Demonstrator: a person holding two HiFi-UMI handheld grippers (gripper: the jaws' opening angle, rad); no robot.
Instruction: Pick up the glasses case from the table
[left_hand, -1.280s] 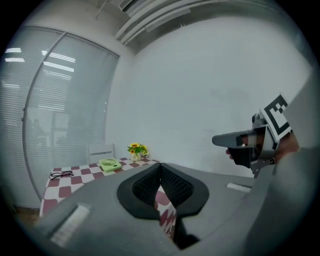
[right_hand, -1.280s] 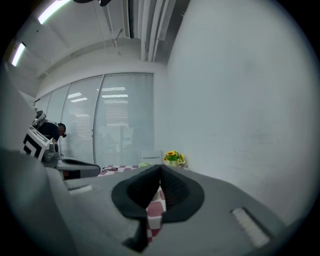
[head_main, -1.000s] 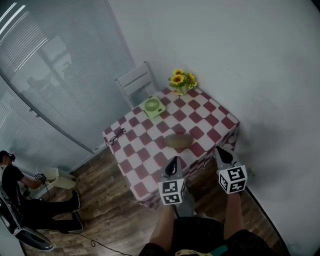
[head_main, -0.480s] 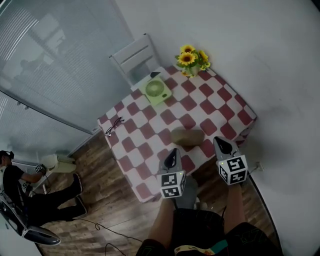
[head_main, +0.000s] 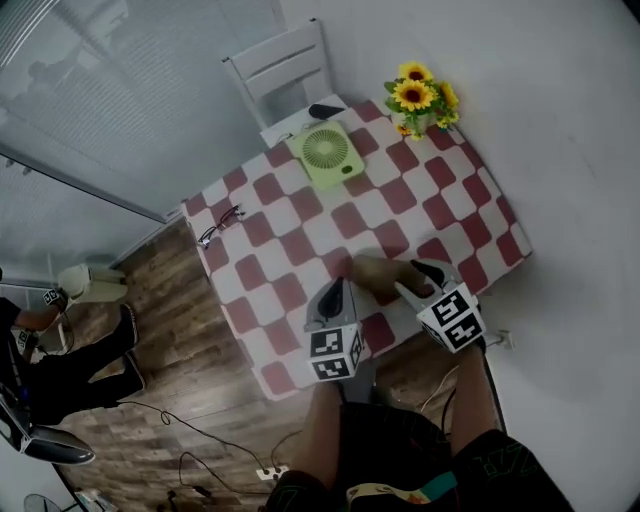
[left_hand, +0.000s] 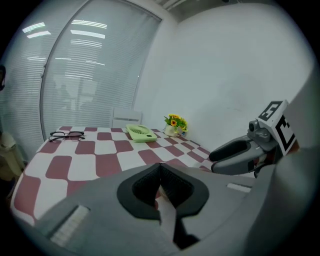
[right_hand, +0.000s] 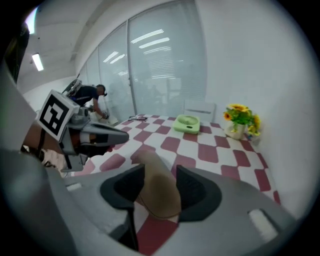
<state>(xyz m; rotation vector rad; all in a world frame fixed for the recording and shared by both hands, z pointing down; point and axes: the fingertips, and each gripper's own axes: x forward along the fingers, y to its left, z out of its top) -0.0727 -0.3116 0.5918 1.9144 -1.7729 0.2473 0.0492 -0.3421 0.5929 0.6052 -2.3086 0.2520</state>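
The brown glasses case (head_main: 378, 273) lies on the red-and-white checked table (head_main: 262, 222), near its front right edge. My right gripper (head_main: 412, 281) is right at the case. In the right gripper view the case (right_hand: 159, 189) lies between the jaws of the right gripper (right_hand: 160, 169), which are opening, and the pads do not press on it. My left gripper (head_main: 335, 291) hangs over the table's front edge, left of the case and apart from it. In the left gripper view the left gripper (left_hand: 160, 167) shows its pads closed together with nothing in them.
A green fan (head_main: 327, 152) and a vase of sunflowers (head_main: 420, 98) stand at the far side. A pair of eyeglasses (head_main: 218, 225) lies at the left edge. A white chair (head_main: 280, 62) stands behind the table. A person (head_main: 60, 360) sits on the floor at the left.
Both grippers have come down and forward over the table's front edge. The right gripper has reached the case and its jaws have parted around it.
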